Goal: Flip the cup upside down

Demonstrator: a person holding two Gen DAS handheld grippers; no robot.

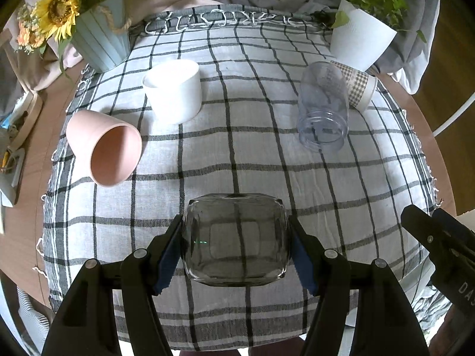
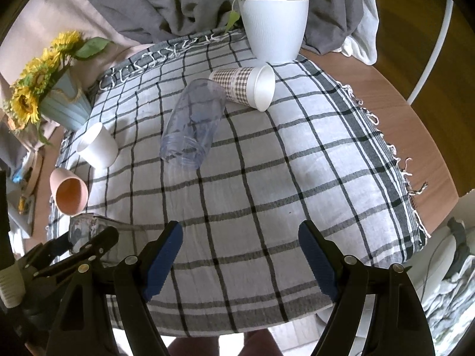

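My left gripper (image 1: pixel 236 240) is shut on a smoky square glass cup (image 1: pixel 236 237), its blue pads pressing both sides, low over the checked cloth (image 1: pixel 237 154). The cup's base faces the camera. The glass also shows in the right wrist view (image 2: pixel 86 228), held by the left gripper (image 2: pixel 89 246) at the lower left. My right gripper (image 2: pixel 240 255) is open and empty above the cloth's near part (image 2: pixel 267 192); it shows in the left wrist view (image 1: pixel 427 231) at the right edge.
A pink cup (image 1: pixel 107 148) lies on its side at left, a white cup (image 1: pixel 175 89) stands upright behind it. A clear plastic cup (image 1: pixel 323 106) and a checked paper cup (image 1: pixel 356 86) lie on their sides at right. A sunflower pot (image 1: pixel 101 38) and a white plant pot (image 1: pixel 359 35) stand at the back.
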